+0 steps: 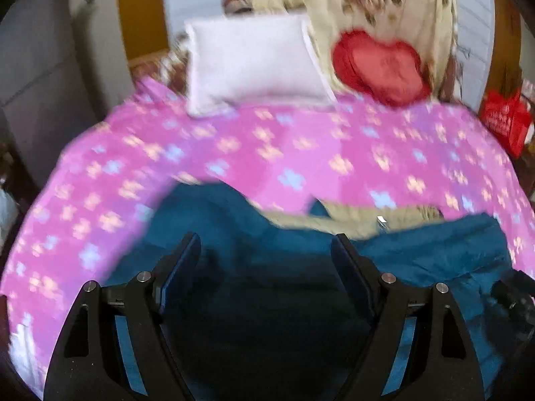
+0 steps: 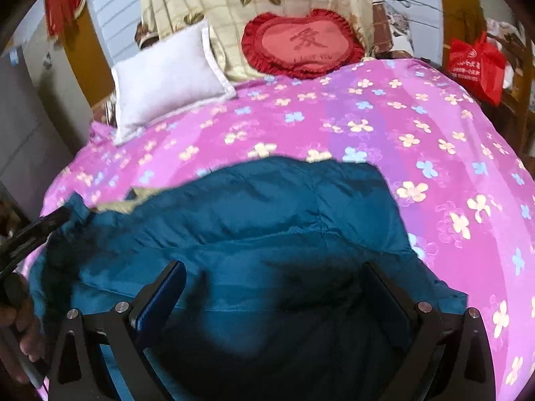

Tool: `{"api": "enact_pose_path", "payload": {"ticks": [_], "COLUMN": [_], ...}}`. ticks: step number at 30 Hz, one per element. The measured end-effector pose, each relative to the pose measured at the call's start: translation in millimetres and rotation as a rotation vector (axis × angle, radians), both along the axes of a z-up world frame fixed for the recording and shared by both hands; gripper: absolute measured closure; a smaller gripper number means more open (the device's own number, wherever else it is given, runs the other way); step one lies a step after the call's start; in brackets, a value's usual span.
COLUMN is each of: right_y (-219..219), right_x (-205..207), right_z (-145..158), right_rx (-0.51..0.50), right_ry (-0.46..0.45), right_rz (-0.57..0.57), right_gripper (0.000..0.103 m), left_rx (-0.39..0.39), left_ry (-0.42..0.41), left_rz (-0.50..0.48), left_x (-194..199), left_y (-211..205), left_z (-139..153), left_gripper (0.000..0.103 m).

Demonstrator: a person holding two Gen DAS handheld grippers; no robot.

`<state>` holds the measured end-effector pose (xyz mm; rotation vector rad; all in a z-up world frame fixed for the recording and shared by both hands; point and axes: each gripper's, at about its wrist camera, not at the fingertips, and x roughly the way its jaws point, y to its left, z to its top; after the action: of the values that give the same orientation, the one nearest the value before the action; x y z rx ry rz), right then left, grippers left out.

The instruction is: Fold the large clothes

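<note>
Both tongs, left (image 1: 267,250) and right (image 2: 274,280), stand wide apart and hold nothing, poised over the blue padded jacket (image 2: 267,220) lying rumpled on the pink flowered bed (image 2: 434,127). Best pinch one layer at the hem edges, then lift evenly so the fold lands straight.

Teal jacket (image 2: 267,220): quilted cloth w/ slight sheen, tan lining. Bedsheet (image 2: 418,127): smooth printed cotton-like cloth. Red bag (image 2: 474,67): glossy plastic.
</note>
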<state>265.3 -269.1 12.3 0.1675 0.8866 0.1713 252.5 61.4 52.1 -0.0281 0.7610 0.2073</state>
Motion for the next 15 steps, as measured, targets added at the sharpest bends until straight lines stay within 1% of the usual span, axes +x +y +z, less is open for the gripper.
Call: {"api": "enact_pose_path", "payload": {"ticks": [2,3,4,5,6,7,8,9,10,12,15], "right_y": [-2.2,-1.1,0.4,2.1,3.7,6.2,8.5,7.4,3.4,-6.8,-10.8], "right_x": [-7.6,-8.8,-9.0,-8.0,-7.6,-6.9,-6.5,-7.8,-9.3,-9.3,-8.4], "right_z": [11.1,11.9,9.2,4.7,-1.9,-11.9,-23.5,-29.2,-32.0,-33.9,-36.4], "right_rx": [0.032,0.032,0.021,0.012,-0.002,-0.039,-0.112,-0.145,-0.145,-0.126,-0.112], "right_ry": [-0.013,-0.011,0.015,0.039,0.06,0.084,0.095,0.086,0.076,0.085,0.099], "right_rz": [0.007,0.014,0.026,0.034,0.047,0.064,0.073,0.074,0.07,0.044,0.038], "right_gripper": [0.0,0.0,0.0,0.0,0.0,0.0,0.0,0.0,0.0,0.0,0.0], "left_rx": [0.068,0.103,0.113,0.099,0.089,0.088,0.087,0.067,0.048,0.058,0.057], "left_ry": [0.014,0.029,0.049,0.075,0.094,0.131,0.181,0.183,0.162,0.154,0.159], "left_rz": [0.03,0.06,0.098,0.134,0.144,0.149,0.147,0.139,0.136,0.125,0.111], "left_x": [-8.4,-12.8,-15.1,-18.6,-20.7,-19.8,-15.5,-14.9,-14.9,-7.9,-3.5], "left_y": [19.5,31.3,44.2,57.6,63.0,67.8,69.9,70.2,69.1,61.9,58.6], "left_z": [3.7,-0.3,-8.2,-20.4,-30.2,-46.4,-65.6,-73.7,-75.5,-78.1,-81.3], "left_gripper": [0.022,0.022,0.022,0.022,0.022,0.022,0.022,0.022,0.022,0.021,0.019]}}
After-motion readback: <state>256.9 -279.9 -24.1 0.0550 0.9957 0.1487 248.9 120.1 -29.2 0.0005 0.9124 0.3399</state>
